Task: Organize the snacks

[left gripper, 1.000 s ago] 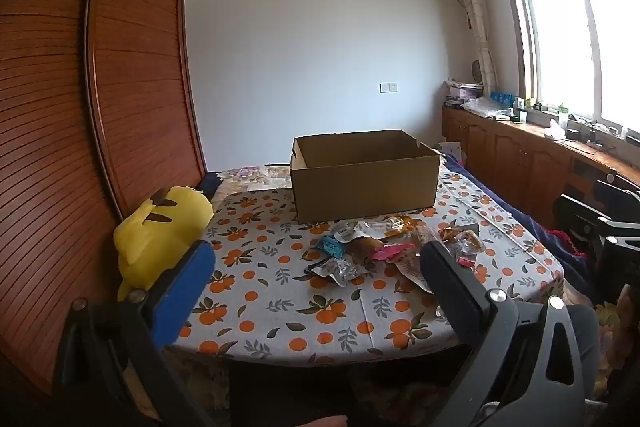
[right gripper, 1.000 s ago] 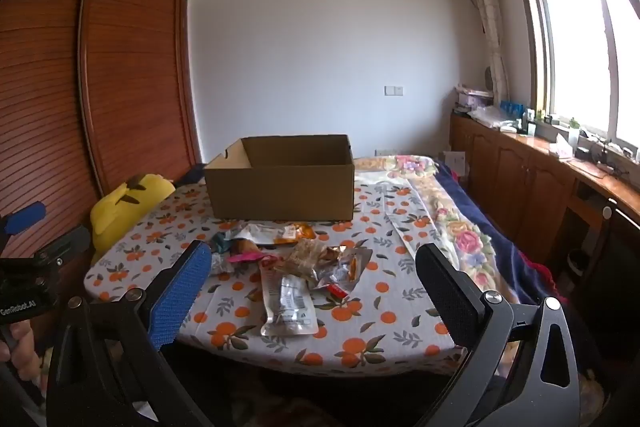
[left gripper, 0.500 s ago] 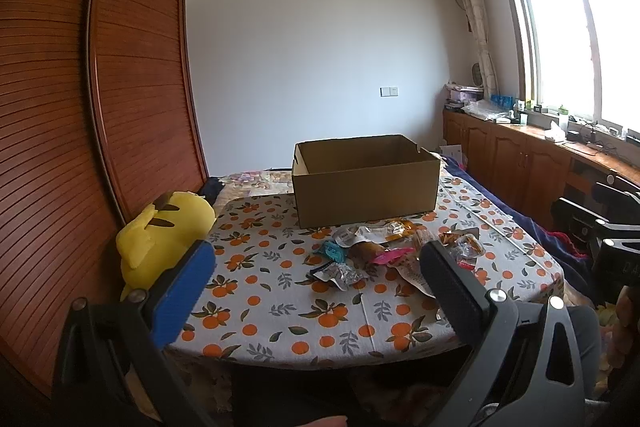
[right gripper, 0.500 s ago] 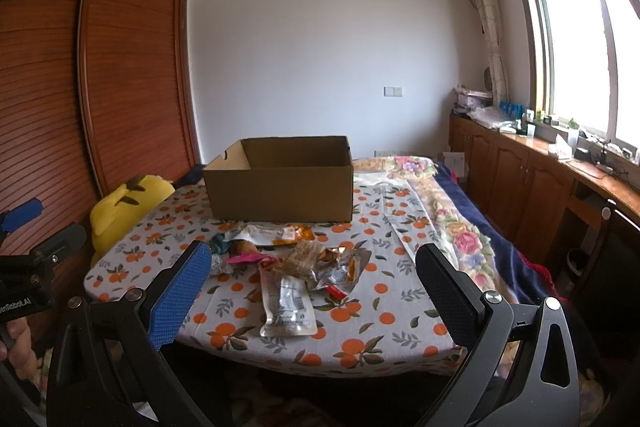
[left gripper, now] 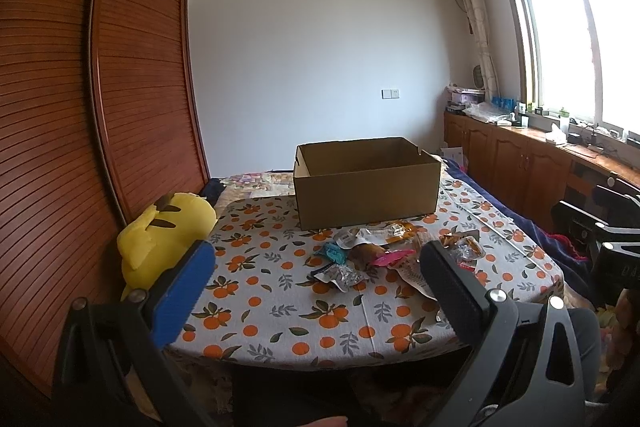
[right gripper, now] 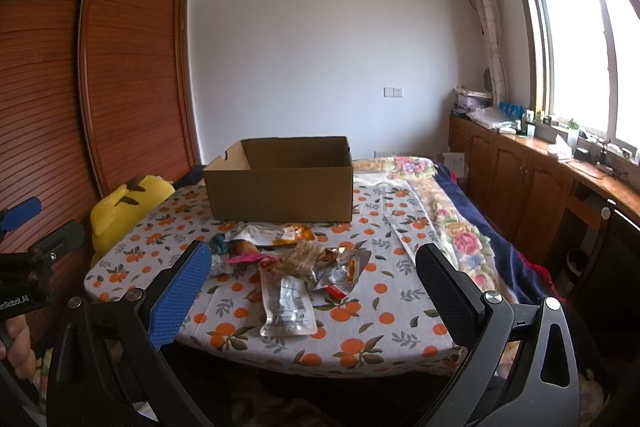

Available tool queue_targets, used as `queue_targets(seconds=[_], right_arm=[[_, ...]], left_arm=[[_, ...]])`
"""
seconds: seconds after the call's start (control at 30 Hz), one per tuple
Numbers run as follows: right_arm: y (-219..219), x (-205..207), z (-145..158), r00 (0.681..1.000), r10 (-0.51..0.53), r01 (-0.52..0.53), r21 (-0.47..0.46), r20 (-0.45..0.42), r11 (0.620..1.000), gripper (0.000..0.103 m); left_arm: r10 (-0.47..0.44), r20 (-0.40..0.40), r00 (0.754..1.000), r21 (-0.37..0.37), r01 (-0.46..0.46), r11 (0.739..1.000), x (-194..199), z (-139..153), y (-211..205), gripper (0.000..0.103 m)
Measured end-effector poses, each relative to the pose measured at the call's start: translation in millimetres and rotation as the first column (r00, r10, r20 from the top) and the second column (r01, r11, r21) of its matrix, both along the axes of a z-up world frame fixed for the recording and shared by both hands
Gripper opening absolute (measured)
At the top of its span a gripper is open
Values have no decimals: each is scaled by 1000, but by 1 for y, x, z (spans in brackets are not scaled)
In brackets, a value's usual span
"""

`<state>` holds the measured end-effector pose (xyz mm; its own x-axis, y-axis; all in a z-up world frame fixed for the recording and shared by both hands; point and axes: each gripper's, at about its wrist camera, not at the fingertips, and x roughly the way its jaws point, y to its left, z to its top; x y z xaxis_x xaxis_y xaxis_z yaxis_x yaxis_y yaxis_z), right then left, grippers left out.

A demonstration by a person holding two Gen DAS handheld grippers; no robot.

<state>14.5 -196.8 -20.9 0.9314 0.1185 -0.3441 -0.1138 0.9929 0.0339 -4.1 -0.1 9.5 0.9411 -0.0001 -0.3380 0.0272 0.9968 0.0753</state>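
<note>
A heap of snack packets (left gripper: pixel 376 259) (right gripper: pixel 296 263) lies on the orange-print tablecloth (left gripper: pixel 256 291), just in front of an open, empty-looking cardboard box (left gripper: pixel 366 183) (right gripper: pixel 280 183). A clear long packet (right gripper: pixel 286 303) sticks out nearest the table's front edge. My left gripper (left gripper: pixel 316 287) hangs open before the near edge, short of the heap, holding nothing. My right gripper (right gripper: pixel 312 291) is open too, framing the heap from the near side, well apart from it. The left gripper (right gripper: pixel 24 247) also shows at the left border of the right wrist view.
A yellow plush toy (left gripper: pixel 160 239) (right gripper: pixel 120 211) leans at the table's left side against a slatted wooden wardrobe (left gripper: pixel 100 147). Wooden cabinets (right gripper: pixel 520 179) run under the window on the right. A floral blanket (right gripper: pixel 452 227) drapes the table's right side.
Both views have shifted only slightly; the left view has risen a little. The grippers stay open and the packets have not moved.
</note>
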Motion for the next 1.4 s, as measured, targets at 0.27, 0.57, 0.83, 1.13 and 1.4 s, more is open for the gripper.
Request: queue_targets(seconds=[0.27, 0.57, 0.83, 1.13, 1.4], right_arm=[[-1, -1, 1, 1000, 2, -2, 1, -2, 1000, 103], [0, -2, 2, 1000, 2, -2, 2, -2, 1000, 103], [0, -2, 1, 1000, 2, -2, 2, -2, 1000, 103], [0, -3, 1, 1000, 3, -3, 3, -2, 1000, 103], [2, -2, -1, 1000, 2, -2, 4, -3, 1000, 103]], left_arm=[[-1, 0, 1000, 1, 1, 1000, 0, 0, 0, 103], [-1, 1, 1000, 0, 1, 1000, 0, 0, 0, 103], [0, 3, 1000, 0, 0, 1000, -1, -1, 0, 103], [0, 2, 1000, 0, 0, 1000, -1, -1, -1, 103], [-4, -5, 1000, -1, 4, 1000, -2, 0, -2, 103]])
